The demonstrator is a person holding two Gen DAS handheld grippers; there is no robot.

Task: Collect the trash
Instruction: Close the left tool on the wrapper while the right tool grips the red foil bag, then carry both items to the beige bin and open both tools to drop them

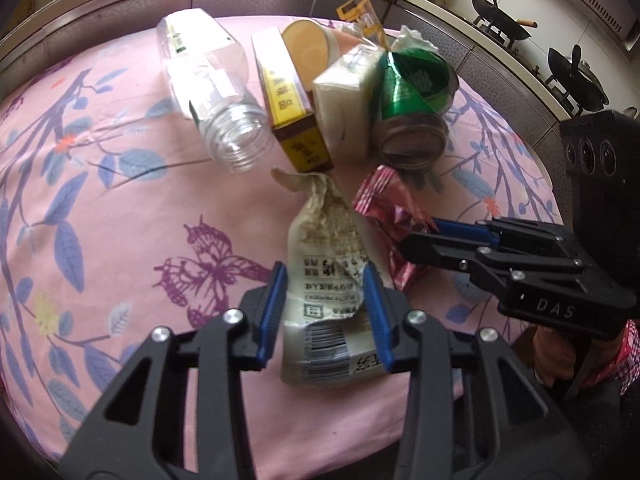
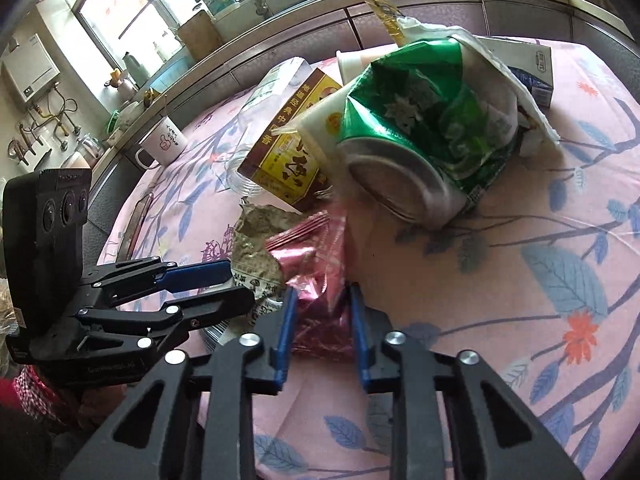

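While a heap of trash crowds the far side of a round table under a pink floral cloth, two handheld tongs work the near edge of the pile. Landmark: crushed green can, dented foil-bright metal, lying on its side w/ its round end facing the cameras. Left of the can: white carton, then a brown-and-yellow cardboard box, then a clear ribbed plastic bottle, capless, mouth toward the viewer. Behind the can: paper cup, crumpled white tissue, yellow sachet. Just in front of the can: a wrinkled beige paper packet w/ printed text and barcode, and beside it a glossy pink-red foil wrapper, crinkled.

Open room: bare cloth lies wide to the left of the bottle and to the right of the can; the table's rim sits just behind the heap, a steel counter beyond.

Left gripper: blue pads partly closed, right pad touching the beige packet's torn edge, left pad apart from it by a thin gap, so not yet clamped. Right gripper: narrow, blue pads pinching the pink wrapper, which bunches between them. Both packets rest on the cloth.
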